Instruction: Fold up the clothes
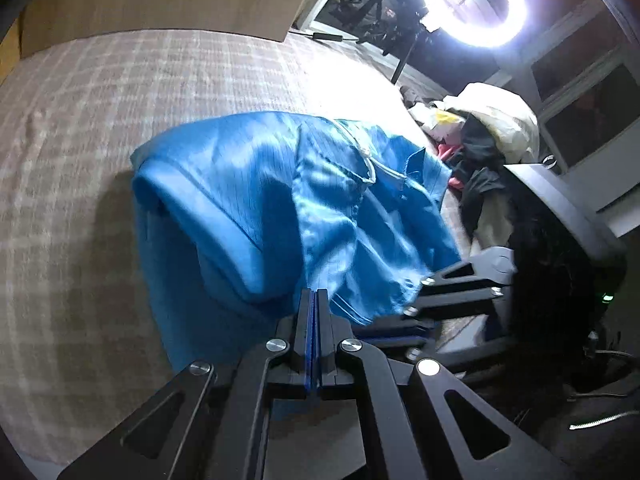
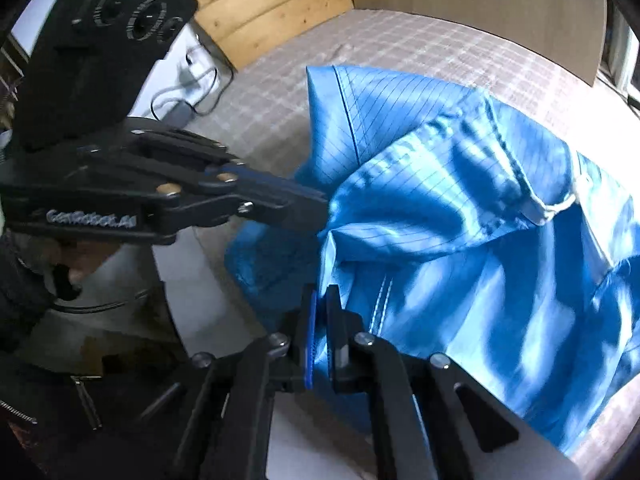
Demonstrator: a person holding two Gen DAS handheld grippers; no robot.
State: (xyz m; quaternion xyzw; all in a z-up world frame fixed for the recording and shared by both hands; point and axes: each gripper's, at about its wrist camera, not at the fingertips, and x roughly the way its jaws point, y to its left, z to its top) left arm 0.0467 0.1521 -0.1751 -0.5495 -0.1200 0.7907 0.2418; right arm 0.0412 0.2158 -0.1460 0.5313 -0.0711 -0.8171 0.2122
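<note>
A shiny blue garment (image 1: pixel 248 184) with thin dark stripes and a white-trimmed collar (image 1: pixel 370 160) hangs bunched above the plaid bed cover (image 1: pixel 100 128). My left gripper (image 1: pixel 315 295) is shut on its near edge. In the right wrist view the left gripper (image 2: pixel 318 205) pinches a fold of the blue garment (image 2: pixel 460 208) from the left. Just below that fold, my right gripper (image 2: pixel 322 298) is shut on the cloth's edge. From the left wrist view the right gripper (image 1: pixel 424 282) bites the hem close beside the left one. Part of the garment drapes onto the bed.
A pile of mixed clothes (image 1: pixel 488 132) lies at the bed's far right under a bright ring light (image 1: pixel 468 0). A wooden headboard (image 2: pixel 272 4) and a white unit with cables (image 2: pixel 188 80) stand past the bed. A hand (image 2: pixel 80 264) holds the left gripper.
</note>
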